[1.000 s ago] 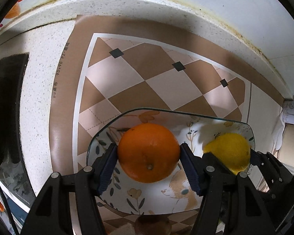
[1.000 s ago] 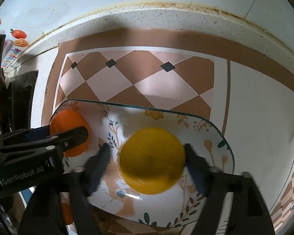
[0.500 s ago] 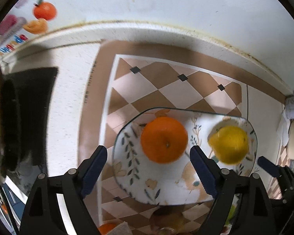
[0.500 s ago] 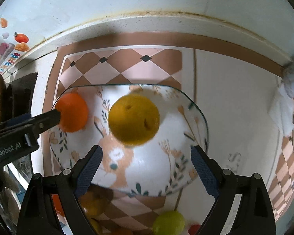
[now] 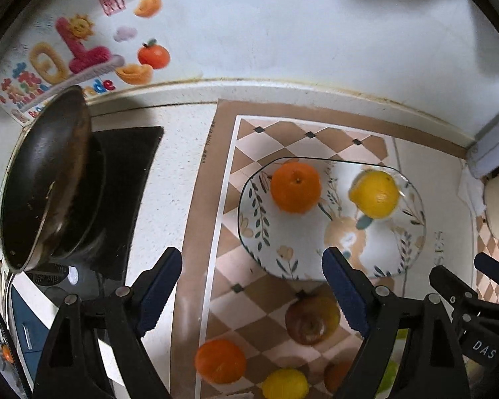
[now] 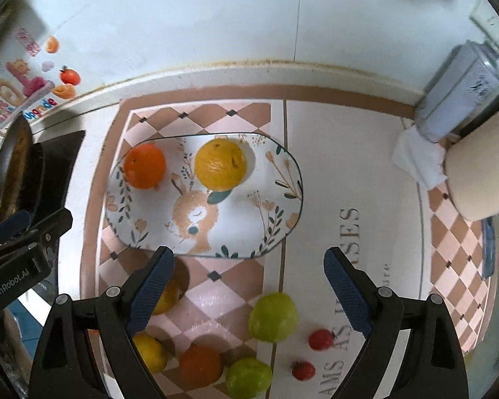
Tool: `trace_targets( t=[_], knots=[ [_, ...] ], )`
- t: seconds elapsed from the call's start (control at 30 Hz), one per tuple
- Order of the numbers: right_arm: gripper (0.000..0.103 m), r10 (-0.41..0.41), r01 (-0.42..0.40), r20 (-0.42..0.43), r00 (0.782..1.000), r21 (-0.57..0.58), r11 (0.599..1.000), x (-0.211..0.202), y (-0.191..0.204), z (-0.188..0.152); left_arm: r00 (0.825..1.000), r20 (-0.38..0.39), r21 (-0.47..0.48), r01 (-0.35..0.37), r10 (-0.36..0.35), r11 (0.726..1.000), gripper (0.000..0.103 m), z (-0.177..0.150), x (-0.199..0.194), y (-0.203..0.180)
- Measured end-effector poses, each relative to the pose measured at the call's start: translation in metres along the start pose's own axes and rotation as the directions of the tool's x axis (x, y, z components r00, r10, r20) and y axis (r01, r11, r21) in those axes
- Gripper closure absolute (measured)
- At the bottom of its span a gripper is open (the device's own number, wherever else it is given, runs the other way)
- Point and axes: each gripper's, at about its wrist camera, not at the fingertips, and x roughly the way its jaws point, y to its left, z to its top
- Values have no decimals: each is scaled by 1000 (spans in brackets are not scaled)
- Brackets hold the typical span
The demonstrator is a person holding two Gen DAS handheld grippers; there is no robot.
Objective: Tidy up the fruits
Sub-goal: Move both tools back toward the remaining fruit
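Both hand-held grippers, left [image 5: 252, 291] and right [image 6: 248, 291], are spread and empty; the loose green apple [image 6: 273, 317] lies nearest the right one.

Stove side and far corner
A dark frying pan [image 5: 46, 179] tilts on the black stovetop [image 5: 123, 199] at left, colourful stickers [image 5: 80, 53] brighten the wall behind, and a crumpled white tissue [image 6: 419, 159] lies beside a grey box [image 6: 459, 89].

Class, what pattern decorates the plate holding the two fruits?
The plate is white with a brown rabbit, leaves and flowers, clearest in the right wrist view.
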Motion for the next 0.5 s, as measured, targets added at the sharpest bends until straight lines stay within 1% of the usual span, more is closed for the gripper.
trace_targets(
  t=[0.27, 0.5],
  knots=[
    [9, 20, -21, 116, 993, 1, 1000, -66, 5, -31, 993, 119, 21, 10, -12, 1000, 17, -26, -56, 6],
    [9, 31, -32, 179, 983, 5, 999, -111, 9, -58, 986, 164, 39, 25, -31, 999, 17, -46, -94, 11]
  ],
)
